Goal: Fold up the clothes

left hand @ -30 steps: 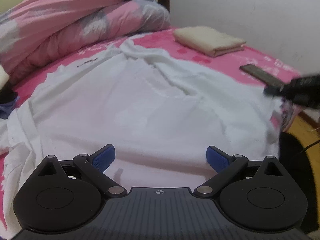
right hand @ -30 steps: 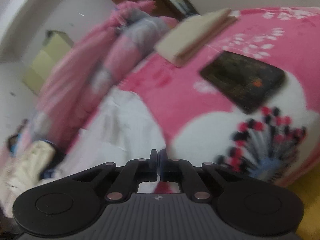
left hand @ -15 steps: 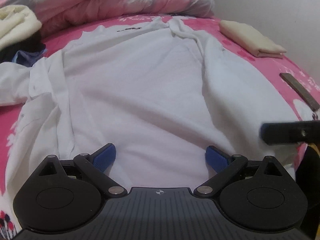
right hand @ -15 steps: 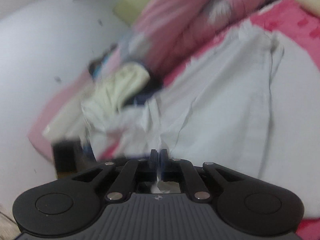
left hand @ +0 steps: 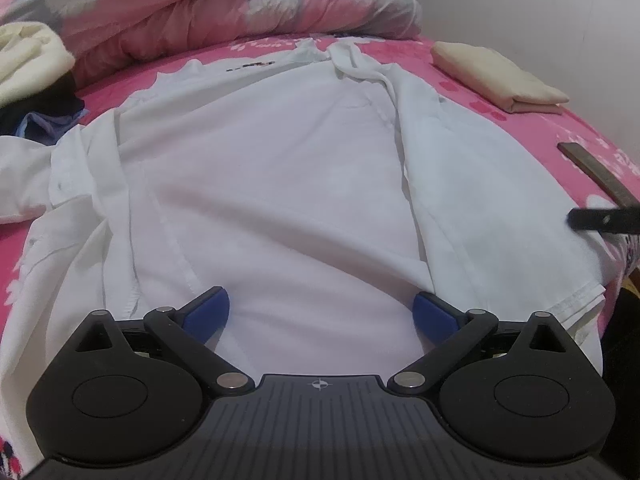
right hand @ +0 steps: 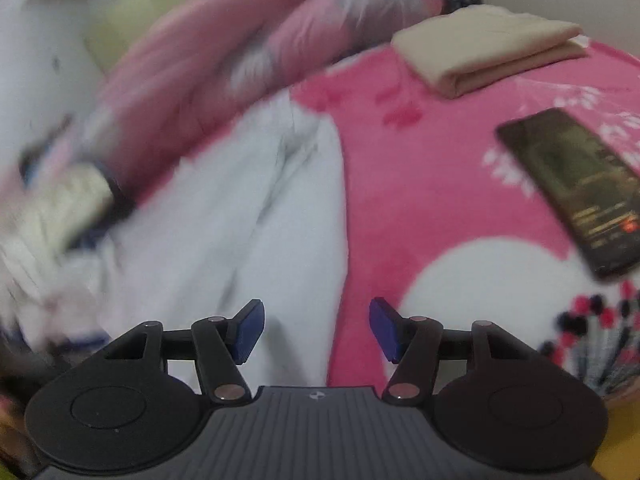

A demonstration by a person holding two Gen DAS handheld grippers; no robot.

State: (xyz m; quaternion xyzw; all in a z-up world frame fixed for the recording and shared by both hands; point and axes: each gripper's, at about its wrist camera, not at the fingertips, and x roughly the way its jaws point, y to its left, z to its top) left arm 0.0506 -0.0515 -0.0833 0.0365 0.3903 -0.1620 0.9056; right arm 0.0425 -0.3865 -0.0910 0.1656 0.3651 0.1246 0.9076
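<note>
Both wrist views low, near — shared white shirt [left hand: 280,184]

Bed with a pink floral bedspread [left hand: 480,92] carries everything. White shirt [left hand: 280,184] spread flat across the middle, hem at the near edge. Bunched pink-and-grey quilt [left hand: 224,4] along the far side. Folded cream cloth [left hand: 496,76] at far right, apart from the shirt. Dark phone [right hand: 576,188] flat on the bedspread right of the shirt, nearer than the cream cloth. Pile of cream and dark clothes [left hand: 36,68] at far left, touching the shirt's sleeve.
</note>
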